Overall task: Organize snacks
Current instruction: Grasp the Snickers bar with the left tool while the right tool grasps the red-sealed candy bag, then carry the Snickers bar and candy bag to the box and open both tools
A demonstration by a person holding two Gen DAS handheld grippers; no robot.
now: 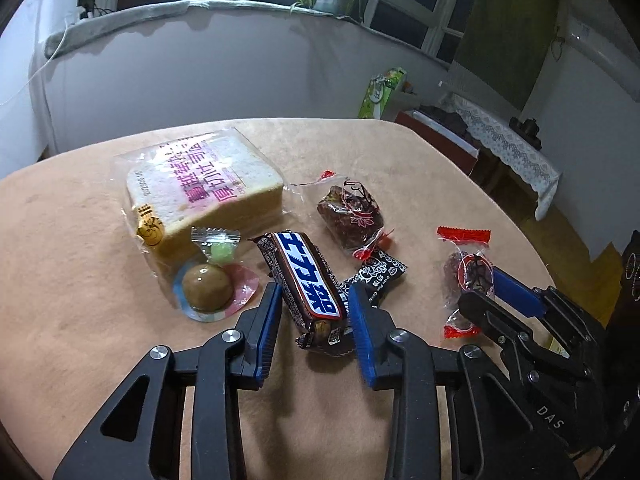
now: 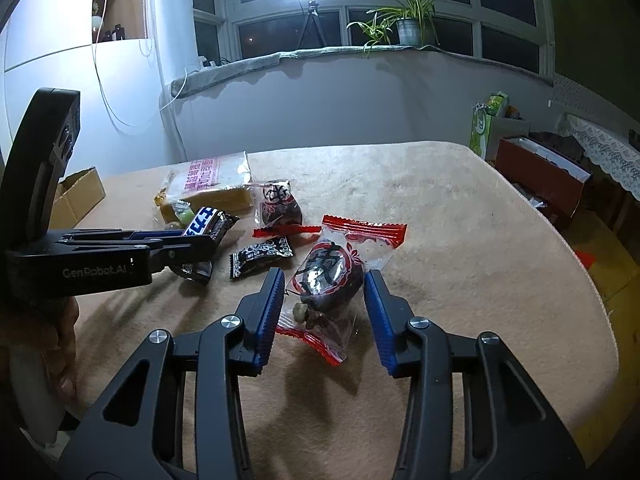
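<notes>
My left gripper (image 1: 315,309) is open, its blue pads on either side of a Snickers bar (image 1: 306,286) lying on the tan table (image 1: 80,280). It also shows in the right wrist view (image 2: 188,242). My right gripper (image 2: 325,294) is open around a red-ended packet of dark dried fruit (image 2: 328,276), which also shows in the left wrist view (image 1: 466,276). A second dried-fruit packet (image 1: 352,212), a small black candy (image 1: 378,274), a wrapped bread slice (image 1: 204,196), a brown ball sweet (image 1: 207,286) and a green candy (image 1: 220,250) lie nearby.
The table's far edge (image 1: 280,122) curves in front of a grey wall. A cardboard box (image 2: 78,196) sits at the table's left. A red box (image 2: 540,168) and a green carton (image 2: 482,128) stand beyond the right edge.
</notes>
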